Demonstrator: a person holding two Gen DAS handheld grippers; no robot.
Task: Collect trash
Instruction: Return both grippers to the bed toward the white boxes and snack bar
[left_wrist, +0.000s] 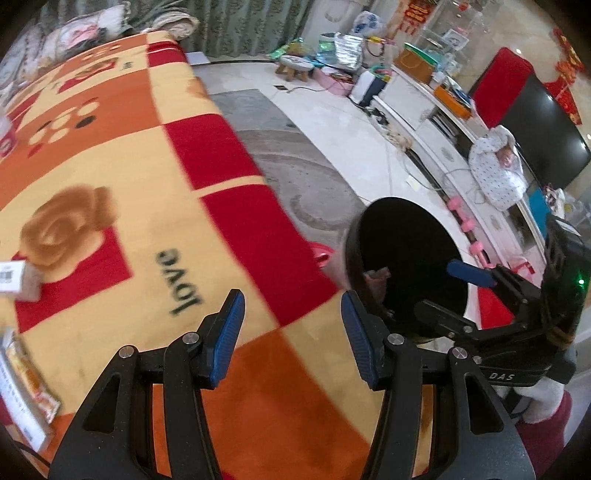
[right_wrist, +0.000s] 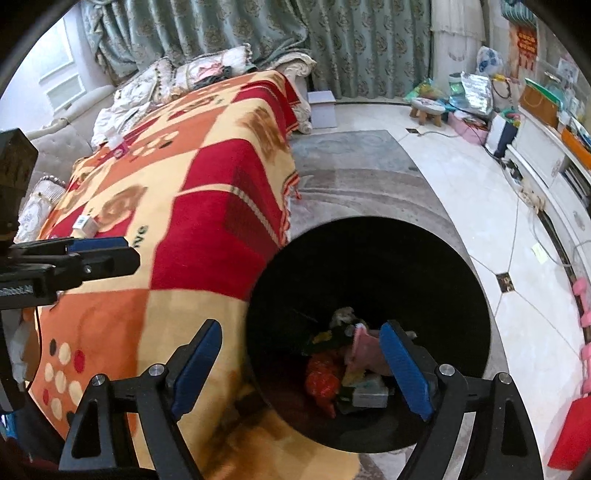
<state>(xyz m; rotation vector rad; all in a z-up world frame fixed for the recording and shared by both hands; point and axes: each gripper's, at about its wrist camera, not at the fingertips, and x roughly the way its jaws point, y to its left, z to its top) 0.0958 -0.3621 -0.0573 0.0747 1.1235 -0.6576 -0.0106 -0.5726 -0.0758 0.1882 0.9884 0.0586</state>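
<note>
A black round trash bin (right_wrist: 369, 273) stands on the floor beside the blanket-covered table (right_wrist: 207, 221); it also shows in the left wrist view (left_wrist: 410, 258). Crumpled wrappers and a small box (right_wrist: 347, 373) lie in its bottom. My right gripper (right_wrist: 301, 365) is open and empty, over the bin's near rim. My left gripper (left_wrist: 291, 332) is open and empty above the blanket's edge, left of the bin. A small carton (left_wrist: 18, 280) lies on the blanket at far left; it shows in the right wrist view (right_wrist: 84, 223). A flat packet (left_wrist: 26, 387) lies near the bottom left.
A small pink-labelled bottle (right_wrist: 117, 144) stands at the far end of the table. Cushions (right_wrist: 207, 70) lie beyond it. A white TV cabinet (left_wrist: 436, 122) with clutter, a wooden stool (right_wrist: 427, 108) and pink dumbbells (left_wrist: 469, 225) stand across the floor.
</note>
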